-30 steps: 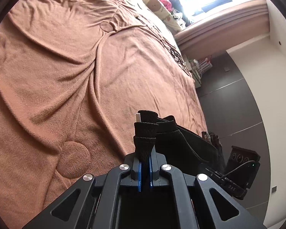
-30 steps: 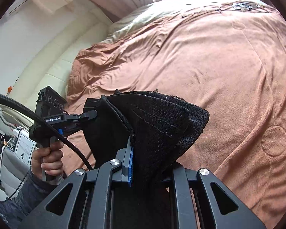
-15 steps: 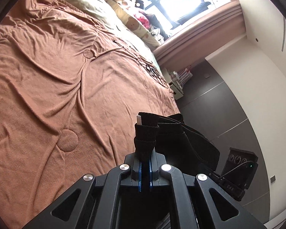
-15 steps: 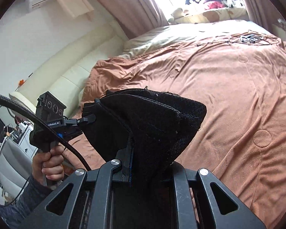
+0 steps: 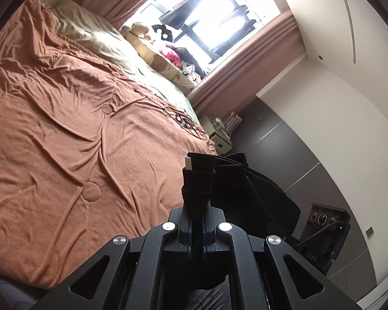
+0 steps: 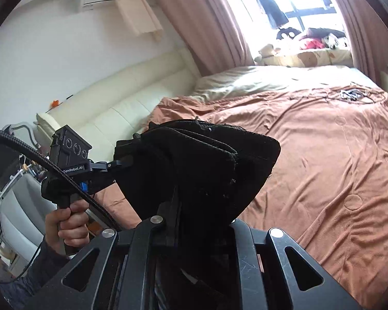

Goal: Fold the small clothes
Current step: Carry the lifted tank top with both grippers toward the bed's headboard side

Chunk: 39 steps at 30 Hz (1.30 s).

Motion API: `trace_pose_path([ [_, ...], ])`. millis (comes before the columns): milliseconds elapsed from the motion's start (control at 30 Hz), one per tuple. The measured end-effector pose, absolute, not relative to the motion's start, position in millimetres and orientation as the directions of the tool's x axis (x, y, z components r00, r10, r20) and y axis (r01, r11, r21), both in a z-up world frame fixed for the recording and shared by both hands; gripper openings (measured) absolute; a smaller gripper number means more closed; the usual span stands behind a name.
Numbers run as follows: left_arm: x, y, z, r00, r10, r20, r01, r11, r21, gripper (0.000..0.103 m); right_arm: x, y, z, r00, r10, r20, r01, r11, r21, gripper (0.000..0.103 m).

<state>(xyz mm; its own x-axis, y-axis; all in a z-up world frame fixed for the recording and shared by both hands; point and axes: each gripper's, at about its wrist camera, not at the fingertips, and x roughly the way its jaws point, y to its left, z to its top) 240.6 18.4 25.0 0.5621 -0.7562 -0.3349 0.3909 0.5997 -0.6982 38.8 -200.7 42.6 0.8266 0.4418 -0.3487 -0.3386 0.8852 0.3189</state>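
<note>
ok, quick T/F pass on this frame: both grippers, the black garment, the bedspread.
1. The left gripper is shut on the black garment. True.
2. The garment lies flat on the brown bedspread. False: it hangs in the air between the two grippers, above the bedspread.
3. The right gripper is open with nothing in it. False: it is shut on the garment, bunched folds covering its fingers.
4. A hand holds the left gripper's handle in the right wrist view. True.
5. A tangle of cables lies on the bedspread. True.
</note>
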Motion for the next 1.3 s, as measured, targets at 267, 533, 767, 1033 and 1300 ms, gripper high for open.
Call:
trace_pose_path([
  [267, 178.4, 52.0, 68.6, 0.624, -0.738, -0.257, 0.444, 0.605, -0.661, 0.005, -20.9, -165.9, 54.9, 0.83, 0.468, -0.301, -0.405, 0.879, 0.25, 0.01],
  [533, 134.0, 93.3, 88.1, 0.68, -0.705, -0.199, 0.451, 0.617, -0.645, 0.004, -44.0, -135.3, 57.4, 0.811, 0.513, -0.282, -0.471, 0.858, 0.207, 0.01],
  [767, 108.6, 127.0, 89.6, 0.717, -0.676, -0.17, 0.436, 0.624, -0.648, 0.004, -26.6, -121.0, 56.8, 0.791, 0.537, -0.293, -0.5, 0.843, 0.197, 0.01],
  [1033, 92.5, 171.5, 88.2, 0.754, -0.641, -0.143, 0.415, 0.634, -0.653, 0.005, -0.9, -97.5, 68.1, 0.756, 0.572, -0.319, -0.542, 0.82, 0.185, 0.01],
  [1300, 101.4, 230.5, 83.6, 0.802, -0.579, -0.15, 0.358, 0.665, -0.655, 0.004, 46.6, -48.9, 67.8, 0.706, 0.616, -0.351, -0.599, 0.783, 0.169, 0.01],
])
